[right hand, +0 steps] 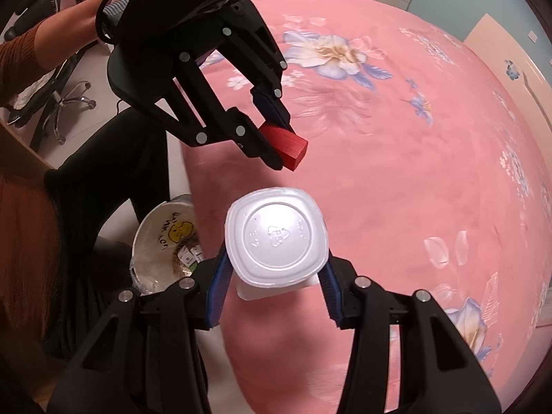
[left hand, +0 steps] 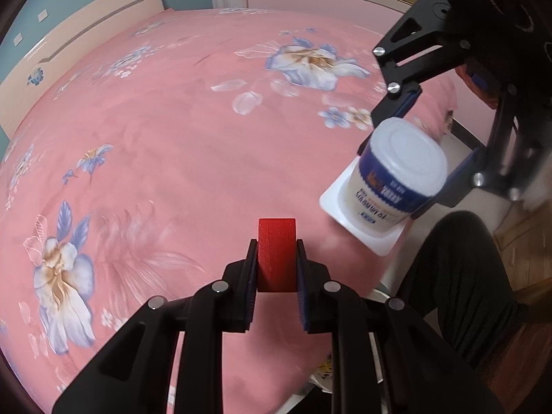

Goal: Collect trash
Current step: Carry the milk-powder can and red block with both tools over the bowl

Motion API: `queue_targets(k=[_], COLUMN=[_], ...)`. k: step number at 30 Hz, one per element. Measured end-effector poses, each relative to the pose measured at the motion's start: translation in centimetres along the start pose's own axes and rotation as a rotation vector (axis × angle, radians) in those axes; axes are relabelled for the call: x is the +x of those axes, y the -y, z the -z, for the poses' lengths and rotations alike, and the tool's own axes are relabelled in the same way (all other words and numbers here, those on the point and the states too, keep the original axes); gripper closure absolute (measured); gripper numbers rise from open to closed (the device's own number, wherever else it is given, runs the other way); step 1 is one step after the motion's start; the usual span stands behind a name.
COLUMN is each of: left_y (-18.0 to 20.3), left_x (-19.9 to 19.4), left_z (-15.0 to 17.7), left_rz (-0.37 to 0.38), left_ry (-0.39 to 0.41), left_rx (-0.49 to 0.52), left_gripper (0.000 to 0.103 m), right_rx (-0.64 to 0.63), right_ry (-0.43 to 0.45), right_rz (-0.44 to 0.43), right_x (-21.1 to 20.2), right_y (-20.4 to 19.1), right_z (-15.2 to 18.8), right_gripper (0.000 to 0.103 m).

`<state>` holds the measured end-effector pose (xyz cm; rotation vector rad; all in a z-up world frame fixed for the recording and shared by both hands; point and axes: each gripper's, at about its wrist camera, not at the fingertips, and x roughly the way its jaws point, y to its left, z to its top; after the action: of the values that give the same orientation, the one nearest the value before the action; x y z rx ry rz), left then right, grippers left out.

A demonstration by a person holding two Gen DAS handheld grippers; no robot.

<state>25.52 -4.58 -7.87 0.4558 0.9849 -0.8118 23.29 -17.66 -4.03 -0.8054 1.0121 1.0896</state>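
A pink bed cover point(left hand: 193, 158) printed with pale blue flowers fills most of both views. Off its edge, beside a person's dark trouser leg point(right hand: 114, 158), stands a bin point(right hand: 155, 241) lined with a white bag, with some packaging inside; its far side is hidden, so the contents are hard to read. Above the cover's edge the right gripper point(right hand: 276, 269) is clamped on a white yoghurt cup point(right hand: 276, 238) with a blue label, held bottom-up. Just beside it the left gripper point(left hand: 277, 262) is clenched tight on a small red block point(left hand: 277, 252), also held clear of the cover.
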Motion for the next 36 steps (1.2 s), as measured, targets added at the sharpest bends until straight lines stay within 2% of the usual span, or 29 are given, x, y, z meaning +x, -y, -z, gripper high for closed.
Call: queue_targets(k=[9,22,36], left_y=[3.2,6.1,8.5], left_x=[-0.2,0.4,1.3], left_z=[3.4,7.6,10.4], left_rz=[0.019,0.05,0.09], left_ry=[-0.007,-0.017,-0.016], left_rx=[0.007,-0.003,-0.018], left_gripper=[0.081,0.081,0.081], right_rx=[-0.038,-0.112,-0.146], right_ry=[-0.032,-0.034,-0.032], right_rz=[-0.024,-0.068,-0.107], right_x=[1.5,3.6,5.3], right_y=[-4.9,-11.3,-15.1], right_z=[1.1,2.4,3.7], right_gripper=[0.055,0.055,0.055])
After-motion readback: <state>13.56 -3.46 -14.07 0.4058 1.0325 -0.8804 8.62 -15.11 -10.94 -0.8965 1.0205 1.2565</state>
